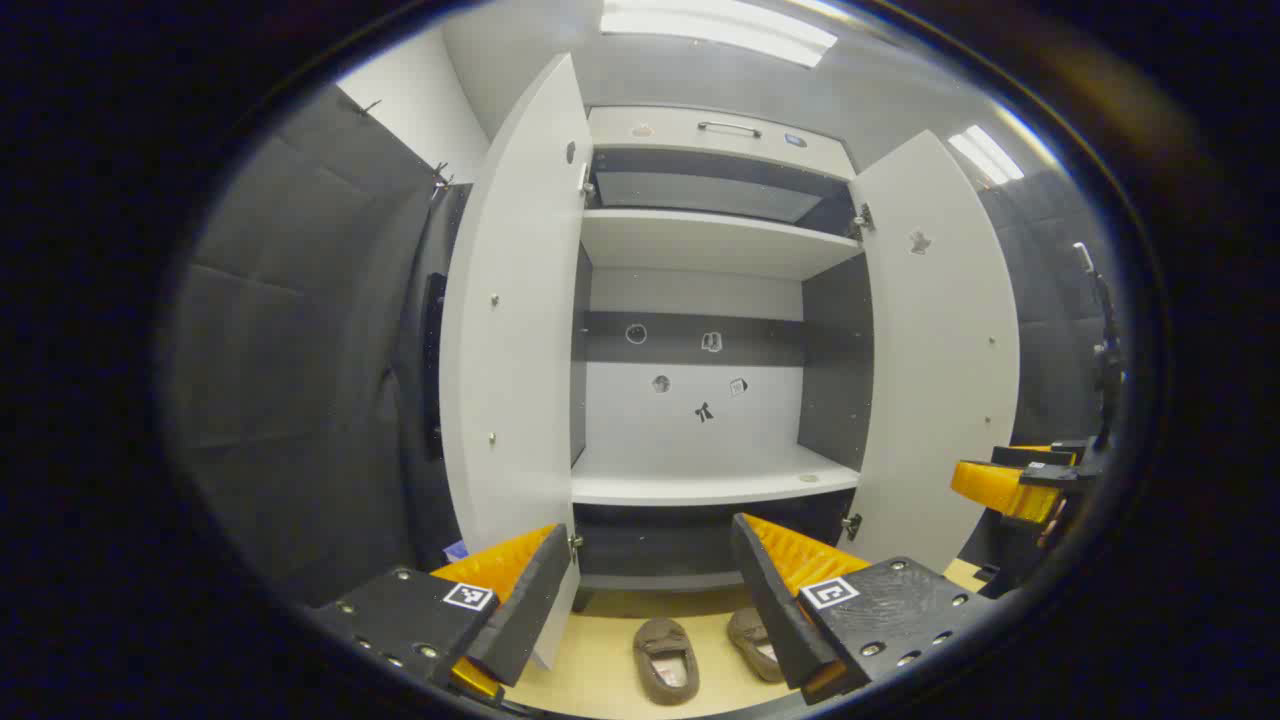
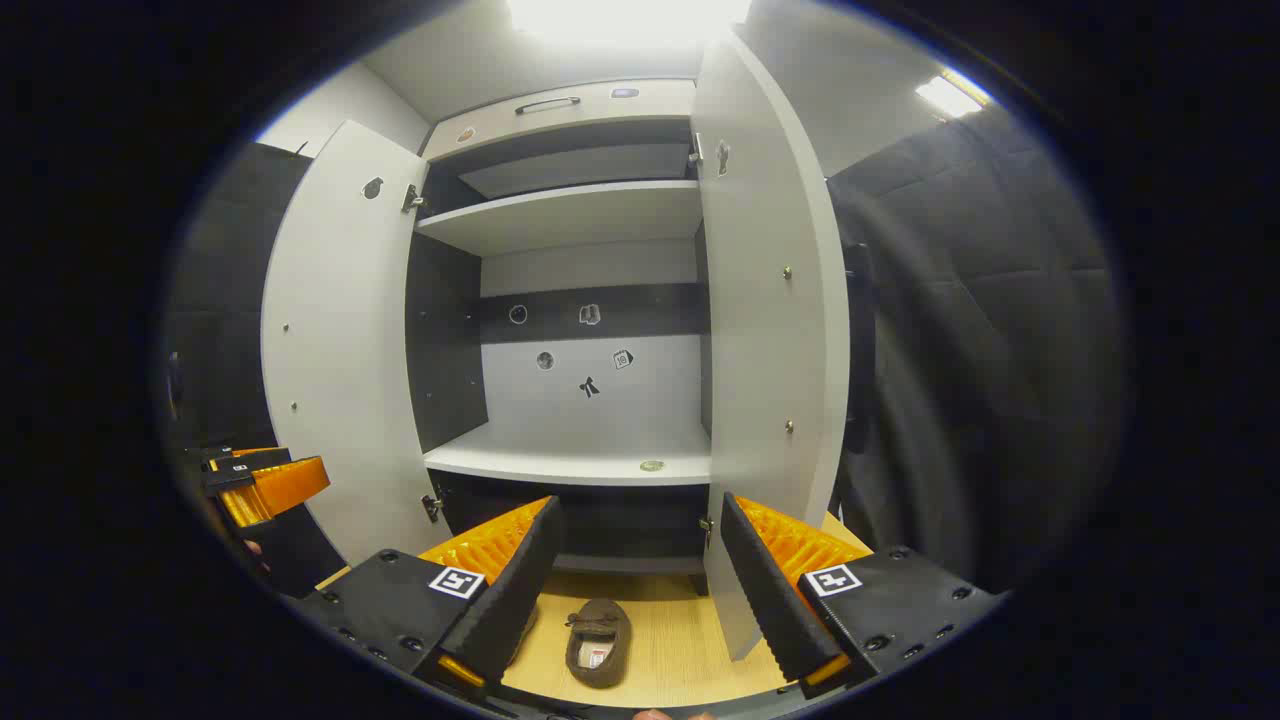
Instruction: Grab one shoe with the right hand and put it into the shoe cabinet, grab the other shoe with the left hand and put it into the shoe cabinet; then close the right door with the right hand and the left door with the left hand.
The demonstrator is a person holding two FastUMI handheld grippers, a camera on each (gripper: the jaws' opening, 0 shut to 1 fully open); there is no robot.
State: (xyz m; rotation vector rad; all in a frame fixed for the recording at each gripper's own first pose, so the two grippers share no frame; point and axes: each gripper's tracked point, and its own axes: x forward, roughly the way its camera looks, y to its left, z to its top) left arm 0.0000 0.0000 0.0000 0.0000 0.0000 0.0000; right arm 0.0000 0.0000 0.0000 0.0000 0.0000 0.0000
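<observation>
Both doors (image 1: pixel 510 330) (image 1: pixel 935 350) stand wide, leaving the shelf (image 1: pixel 715 485) reachable between them, with two shoes (image 1: pixel 668 658) on the floor

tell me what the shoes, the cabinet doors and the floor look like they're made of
Shoes: soft brown fabric or suede, going by the matte, slightly fuzzy uppers; which one is unclear.
Cabinet doors: smooth light-grey panels, probably laminated board, with a flat even sheen and small metal fittings.
Floor: pale wood or wood-look laminate, with fine parallel grain lines.

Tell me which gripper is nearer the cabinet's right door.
Right. The right gripper hangs open directly before the right door; the left gripper hangs open farther over, beside the left door.
</observation>
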